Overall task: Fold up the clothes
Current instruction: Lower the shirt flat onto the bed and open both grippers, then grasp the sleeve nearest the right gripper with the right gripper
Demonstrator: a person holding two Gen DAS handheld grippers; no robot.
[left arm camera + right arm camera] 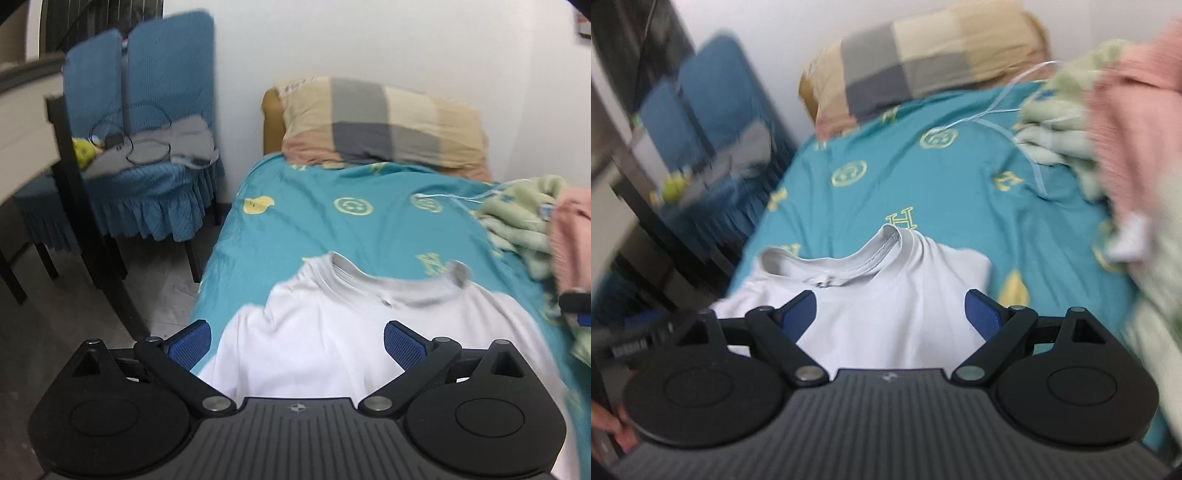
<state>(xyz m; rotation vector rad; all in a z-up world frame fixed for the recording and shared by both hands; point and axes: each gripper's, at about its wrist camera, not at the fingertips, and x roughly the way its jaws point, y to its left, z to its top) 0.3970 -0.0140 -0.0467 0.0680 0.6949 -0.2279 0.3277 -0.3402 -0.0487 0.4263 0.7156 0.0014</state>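
Observation:
A white T-shirt (332, 325) with a grey collar lies on the teal bed sheet (314, 221), collar toward the pillow, sleeves folded in. My left gripper (297, 345) is open, its blue pads wide apart above the shirt's lower body. The shirt also shows in the right wrist view (886, 314), where my right gripper (890, 314) is open above it, holding nothing. The left gripper's body (639, 339) shows at the left edge of the right wrist view. Both views are blurred.
A checked pillow (384, 122) lies at the head of the bed. A pile of green and pink clothes (535, 229) sits on the bed's right side, with a thin white cable (1008, 107) nearby. Two blue-covered chairs (147, 147) stand left of the bed beside a dark table leg (88, 229).

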